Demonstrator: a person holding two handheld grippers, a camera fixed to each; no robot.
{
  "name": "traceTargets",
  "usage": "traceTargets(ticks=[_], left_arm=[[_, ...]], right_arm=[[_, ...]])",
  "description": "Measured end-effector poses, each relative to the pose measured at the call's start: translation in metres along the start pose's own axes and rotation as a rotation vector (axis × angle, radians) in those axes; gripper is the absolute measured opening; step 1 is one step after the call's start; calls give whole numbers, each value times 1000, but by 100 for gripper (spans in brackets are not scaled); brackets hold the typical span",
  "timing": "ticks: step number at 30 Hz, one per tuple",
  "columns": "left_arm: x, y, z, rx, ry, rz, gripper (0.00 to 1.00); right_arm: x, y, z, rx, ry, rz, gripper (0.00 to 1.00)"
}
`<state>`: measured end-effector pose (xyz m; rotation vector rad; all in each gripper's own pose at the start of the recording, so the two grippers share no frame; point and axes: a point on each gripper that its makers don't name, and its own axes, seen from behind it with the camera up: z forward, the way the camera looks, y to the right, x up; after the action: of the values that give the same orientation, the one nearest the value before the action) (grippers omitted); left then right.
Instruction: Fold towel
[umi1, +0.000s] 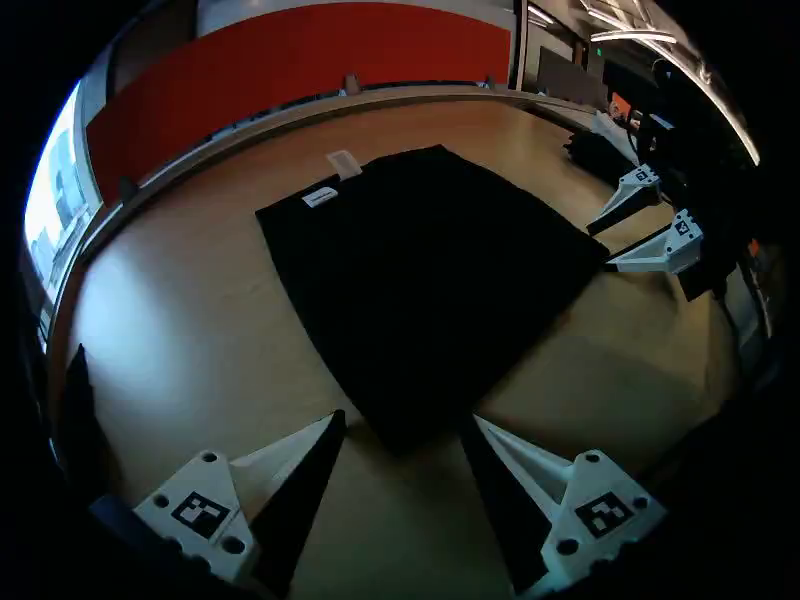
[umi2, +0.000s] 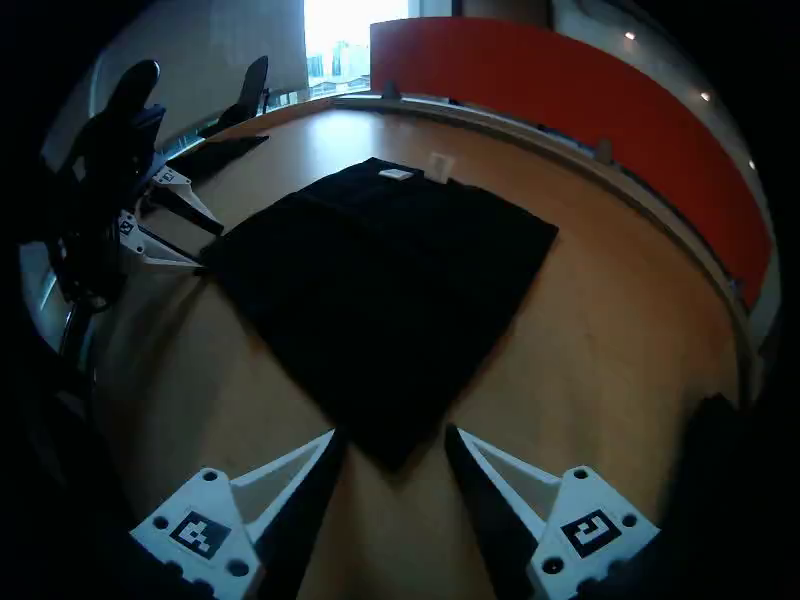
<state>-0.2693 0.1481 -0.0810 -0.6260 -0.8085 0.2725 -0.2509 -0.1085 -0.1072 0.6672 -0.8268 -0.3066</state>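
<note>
**Two Grippers Poised at Corners of Black Towel**

A black towel (umi1: 430, 270) lies spread flat on a pale wooden table (umi1: 170, 320), one layer deep, with a hand-held gripper stationed at each of two neighbouring corners. The left gripper (umi1: 402, 418) sits low over the tabletop with its white fingers spread wide; the towel's nearest corner points into the gap between the tips, and neither finger presses on the cloth. The right gripper (umi2: 392, 431) mirrors that stance at the next corner along, its fingers likewise parted with the corner's point lying between them. Whether any fingertip touches the fabric cannot be told. A small white tag (umi1: 320, 196) rests on the towel near its far edge, and just beyond that edge a pale card (umi1: 344, 163) lies on the bare wood. A long red panel (umi1: 300, 60) runs behind the table's curved far rim. In the right gripper view, a bright window (umi2: 350, 30) glows past the table's end, with dark chairs (umi2: 250, 85) drawn up near it.
</note>
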Motion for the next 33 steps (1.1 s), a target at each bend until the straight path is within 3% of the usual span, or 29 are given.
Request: traceTargets(ticks=[5, 9, 11, 13, 15, 19, 23, 33], left_arm=[[0, 2, 0, -5, -6, 6, 72], [1, 3, 0, -5, -7, 8, 70], [1, 3, 0, -5, -7, 4, 64], [1, 3, 0, -1, -10, 0, 52], [2, 4, 1, 2, -12, -2, 51], [3, 3, 3, 11, -18, -9, 23], [4, 2, 4, 30, -18, -18, 9], [4, 7, 0, 31, -22, -38, 9]], right_arm=[[0, 0, 0, 3, -2, -1, 64], [0, -3, 0, 10, -1, -12, 51], [0, -5, 0, 13, 0, -16, 45], [0, -7, 1, 14, 0, -16, 40], [0, -8, 1, 14, 0, -15, 33], [1, -10, 1, 14, -1, -9, 19], [3, -14, 1, 21, 0, -1, 13], [8, -11, -4, 0, 17, 25, 12]])
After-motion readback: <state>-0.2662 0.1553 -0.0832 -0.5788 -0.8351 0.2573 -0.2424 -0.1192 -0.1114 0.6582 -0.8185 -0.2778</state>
